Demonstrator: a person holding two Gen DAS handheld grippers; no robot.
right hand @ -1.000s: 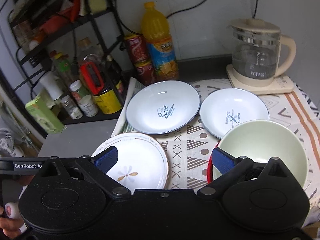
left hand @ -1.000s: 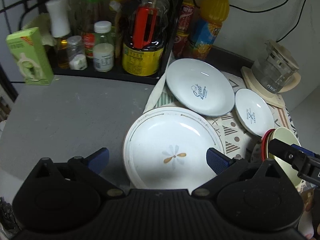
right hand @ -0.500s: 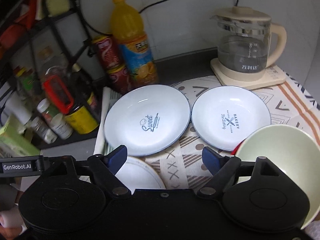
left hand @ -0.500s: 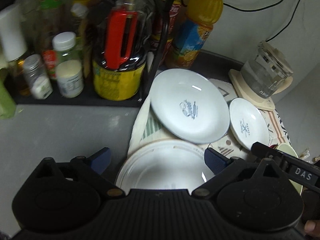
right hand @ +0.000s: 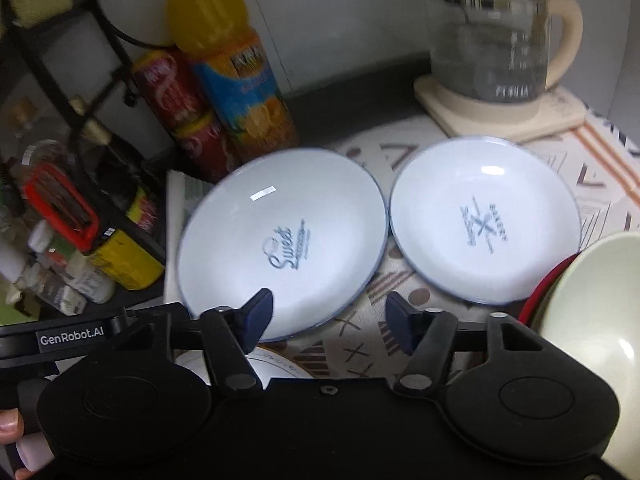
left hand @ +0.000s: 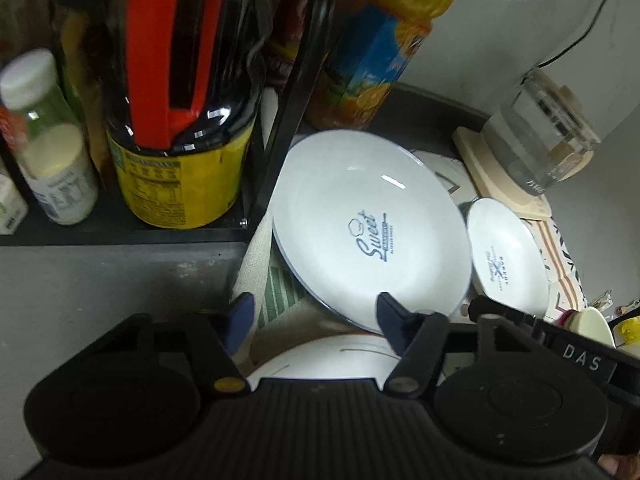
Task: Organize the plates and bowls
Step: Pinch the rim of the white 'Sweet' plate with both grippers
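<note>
Left wrist view: the left tongs [left hand: 312,322] hang with their jaws apart and nothing between them, tipped down over the bench [left hand: 92,292]. Just ahead of their tips lies the "Sweet" plate [left hand: 372,228], its near rim by the right blue pad [left hand: 386,314]. Under the tongs a flower plate [left hand: 332,360] shows only its far edge. Right of the "Sweet" plate sits the "Bakery" plate [left hand: 506,256], and further right the pale bowl [left hand: 592,324] peeks past the other tool's bar. Ahead and left, a black rack [left hand: 288,104] holds a yellow tin [left hand: 180,184] and a white jar [left hand: 52,152]; an orange bottle [left hand: 372,60] stands beyond the plate, a kettle [left hand: 540,144] far right.

Right wrist view: the right tongs [right hand: 328,320] are likewise spread and empty, level with the near rim of the "Sweet" plate [right hand: 280,252], which the left pad [right hand: 256,316] overlaps. The "Bakery" plate [right hand: 484,220] lies ahead and right, almost touching its neighbour, both on a patterned cloth [right hand: 600,184]. The bowl [right hand: 592,312] sits close at the right over a red rim [right hand: 540,288]. A fingertip [right hand: 10,426] shows at the lower left.
</note>
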